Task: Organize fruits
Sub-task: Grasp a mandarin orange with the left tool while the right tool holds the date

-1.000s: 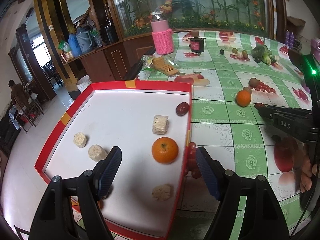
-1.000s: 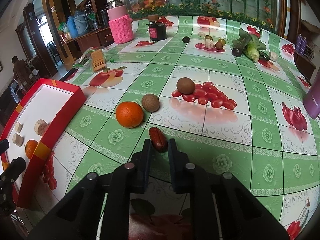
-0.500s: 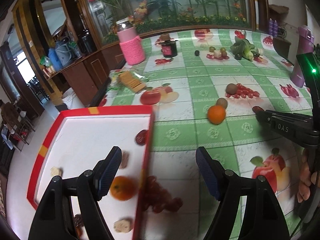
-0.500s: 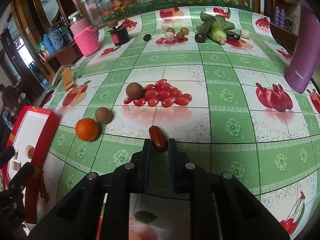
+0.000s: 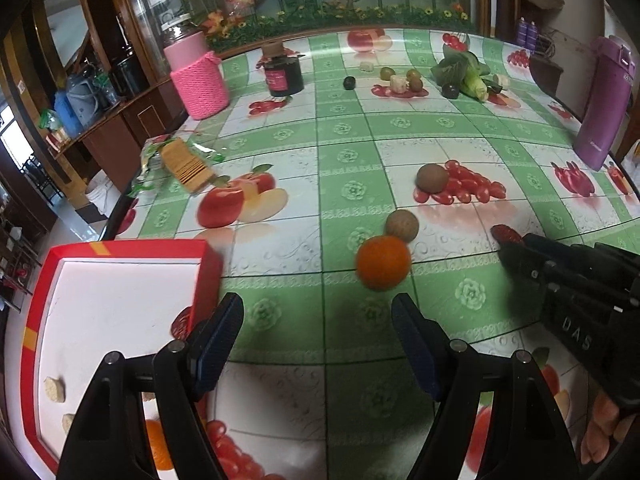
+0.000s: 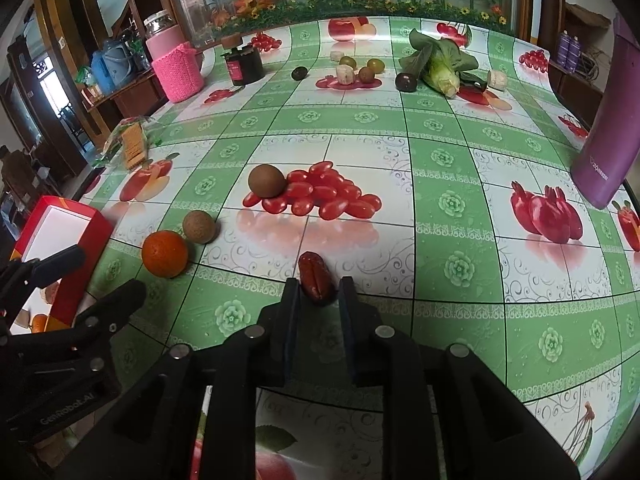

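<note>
My left gripper (image 5: 316, 322) is open above the table, just right of the red tray (image 5: 120, 247). An orange (image 5: 383, 262) lies just ahead of its fingertips, touching a brown round fruit (image 5: 402, 225). My right gripper (image 6: 319, 291) is shut on a dark red date (image 6: 316, 276), held low over the tablecloth. That date (image 5: 506, 234) also shows at the right gripper's tip in the left wrist view. The right wrist view has the orange (image 6: 165, 254), the left gripper (image 6: 110, 270) and the tray (image 6: 94, 236) at far left. Another orange (image 5: 158, 448) lies in the tray, partly hidden.
A brown fruit (image 6: 266, 181) lies against a pile of cherry tomatoes (image 6: 324, 196). A purple bottle (image 6: 604, 152) stands at the right edge. Far back are a pink knit-covered jar (image 5: 198, 80), a dark jar (image 5: 285, 74), corn with greens (image 6: 440, 66) and small fruits. A cracker packet (image 5: 186, 166) lies left.
My left gripper has swung right, from over the tray to the table near the loose orange. The right gripper has kept its hold on the date while turning slightly right.
</note>
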